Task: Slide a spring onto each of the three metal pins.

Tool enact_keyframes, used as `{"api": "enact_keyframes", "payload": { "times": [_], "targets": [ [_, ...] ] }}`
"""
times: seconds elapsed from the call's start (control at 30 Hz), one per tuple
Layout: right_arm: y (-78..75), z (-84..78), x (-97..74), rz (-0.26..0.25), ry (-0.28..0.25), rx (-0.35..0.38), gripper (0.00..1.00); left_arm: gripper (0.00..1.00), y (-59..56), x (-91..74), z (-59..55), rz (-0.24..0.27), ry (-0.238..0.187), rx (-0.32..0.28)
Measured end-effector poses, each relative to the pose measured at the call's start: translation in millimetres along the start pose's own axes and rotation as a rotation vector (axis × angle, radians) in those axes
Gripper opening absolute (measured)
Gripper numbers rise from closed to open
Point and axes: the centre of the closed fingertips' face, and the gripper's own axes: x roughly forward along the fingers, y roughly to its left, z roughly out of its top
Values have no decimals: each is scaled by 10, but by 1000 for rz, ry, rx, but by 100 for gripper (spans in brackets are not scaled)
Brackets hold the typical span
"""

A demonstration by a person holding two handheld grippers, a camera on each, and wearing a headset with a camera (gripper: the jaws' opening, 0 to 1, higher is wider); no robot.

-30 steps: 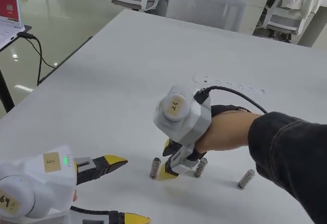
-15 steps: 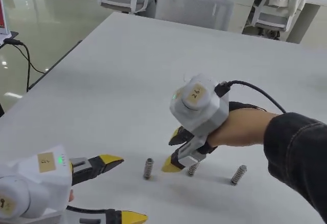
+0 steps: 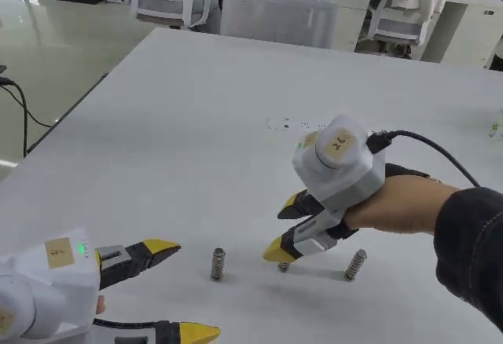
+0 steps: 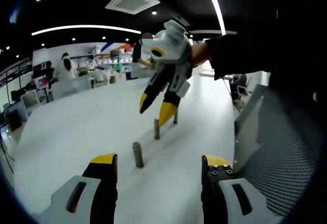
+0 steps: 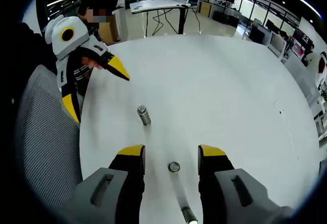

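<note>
Yellow-tipped right gripper (image 3: 280, 232), jaws apart and empty, straddles the middle spring (image 5: 173, 167) at lower centre; left gripper (image 3: 185, 289), likewise spread, idles lower left. Best withdrawn straight up, lest a jaw topple the spring.

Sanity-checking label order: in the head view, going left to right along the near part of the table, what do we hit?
left gripper → left spring → right gripper, placed by its jaw tips → right spring → sleeve. Middle spring omitted because it sits under the right gripper's tips.
</note>
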Motion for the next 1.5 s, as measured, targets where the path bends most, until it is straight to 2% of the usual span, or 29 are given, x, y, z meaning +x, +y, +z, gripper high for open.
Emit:
{"api": "enact_keyframes", "payload": {
  "times": [0.2, 0.43, 0.67, 0.97, 1.2, 1.5],
  "targets": [
    [-70, -59, -150, -53, -51, 19, 45, 62, 28, 10, 18, 2, 4, 2],
    [-114, -176, -310, -96, -97, 66, 46, 62, 29, 36, 37, 0, 4, 3],
    [-139, -204, -495, -141, -177, 111, 50, 62, 20, 50, 41, -6, 9, 7],
    [-178, -394, -716, -192, -239, 168, 56, 62, 16, 83, 77, -9, 7, 13],
    [-120, -575, -812, -200, -273, 190, 61, 63, 20, 98, 74, -6, 8, 11],
    [-32, -745, -813, -200, -305, 201, 67, 64, 9, 129, 73, -2, 8, 5]
  ]
}}
